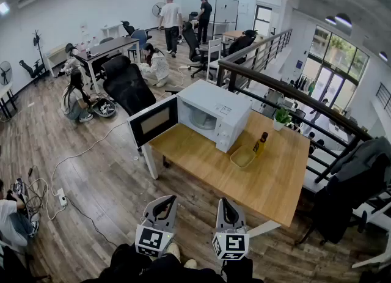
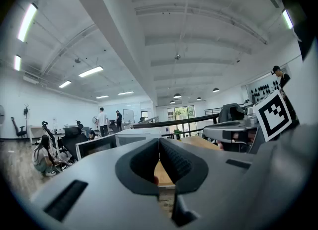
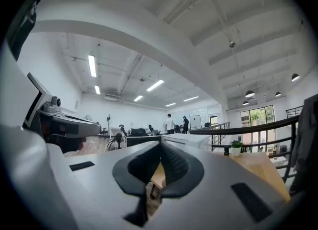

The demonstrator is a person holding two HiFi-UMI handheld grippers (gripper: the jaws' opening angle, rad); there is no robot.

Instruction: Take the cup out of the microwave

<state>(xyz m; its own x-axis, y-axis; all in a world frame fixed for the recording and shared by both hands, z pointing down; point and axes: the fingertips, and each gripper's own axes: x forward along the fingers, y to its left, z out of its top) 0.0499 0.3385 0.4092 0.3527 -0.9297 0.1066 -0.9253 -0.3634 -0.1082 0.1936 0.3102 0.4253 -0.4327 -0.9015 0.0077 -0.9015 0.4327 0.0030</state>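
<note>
Although the microwave [image 1: 214, 113] stands with its door [image 1: 153, 121] swung wide toward the left of the frame, only bare wooden tabletop [image 1: 208, 165] and a strip of plank floor [image 1: 110, 184] lie between it and the two grippers. Just right of the oven sit a shallow yellowish bowl [image 1: 242, 156] and a dark bottle [image 1: 261, 143]. A small potted plant [image 1: 281, 117] stands farther back, near the dark railing [image 1: 293, 95]. Black office chairs [image 1: 126, 84] crowd the upper left.

The cup [image 1: 201, 118] is inside the oven cavity, only a pale rounded shape in the shade, its form hard to make out. At the bottom centre the left gripper [image 1: 166, 201] and right gripper [image 1: 225, 203] are both short of the table's near edge, partly cut off by the frame. Each gripper view shows ribbed black pads [image 2: 174, 162] pressed together pad to pad, set in smooth grey plastic.
</note>
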